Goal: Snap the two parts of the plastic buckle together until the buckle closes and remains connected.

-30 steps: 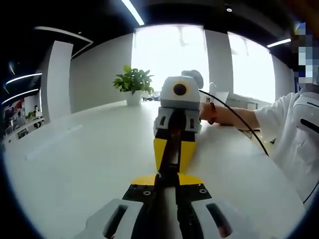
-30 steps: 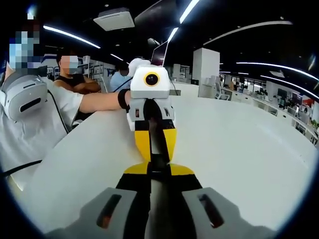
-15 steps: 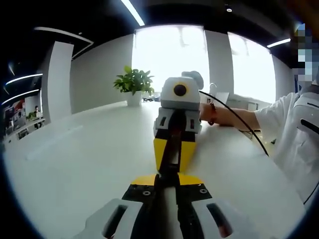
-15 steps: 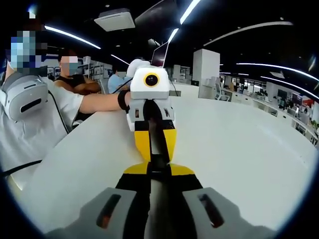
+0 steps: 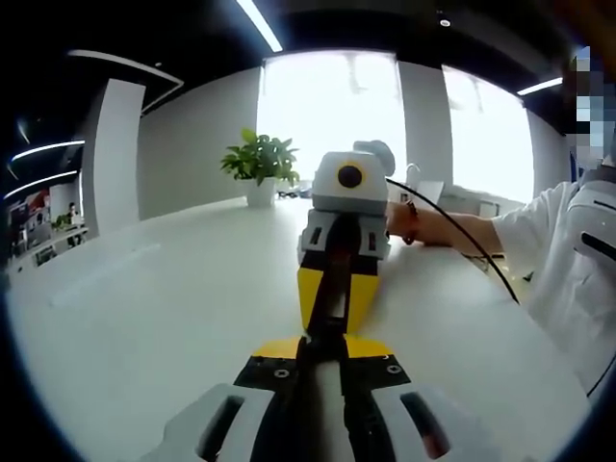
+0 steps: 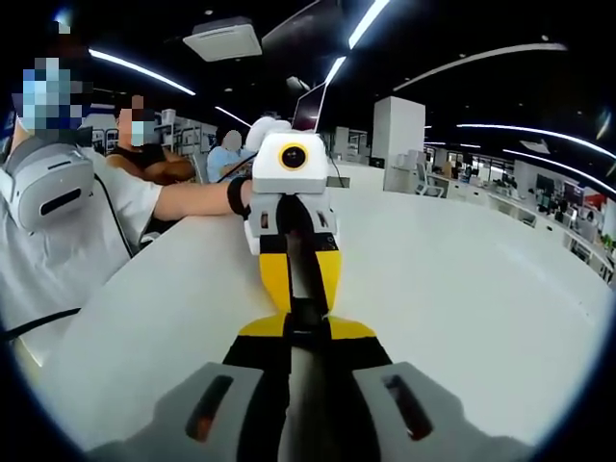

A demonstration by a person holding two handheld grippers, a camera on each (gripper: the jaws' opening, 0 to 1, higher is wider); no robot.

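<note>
Left gripper view first: the left gripper (image 5: 322,348) has its jaws pinched narrow on something thin and dark, which I take to be one end of the plastic buckle (image 5: 330,294). The right gripper (image 5: 334,306) comes in nose-to-nose from the far side, yellow jaws also narrow on that same dark strip. Both hang just above the white table (image 5: 154,318), with a potted plant (image 5: 258,164) far back by the window and the person's sleeve (image 5: 558,241) at right.

Right gripper view: same deal mirrored. The right gripper (image 6: 306,348) is closed narrow on the dark piece (image 6: 304,308), and the left gripper (image 6: 298,289) meets it head-on. The piece is too small and too hidden between the jaws to tell whether the two halves are actually latched.

What changed over the last second? Basically nothing, just a tiny drift of the far gripper in the left view. My read is the two are pressed together and held, so either the snap has happened or it needs one more firm push. I can't call it from here.
</note>
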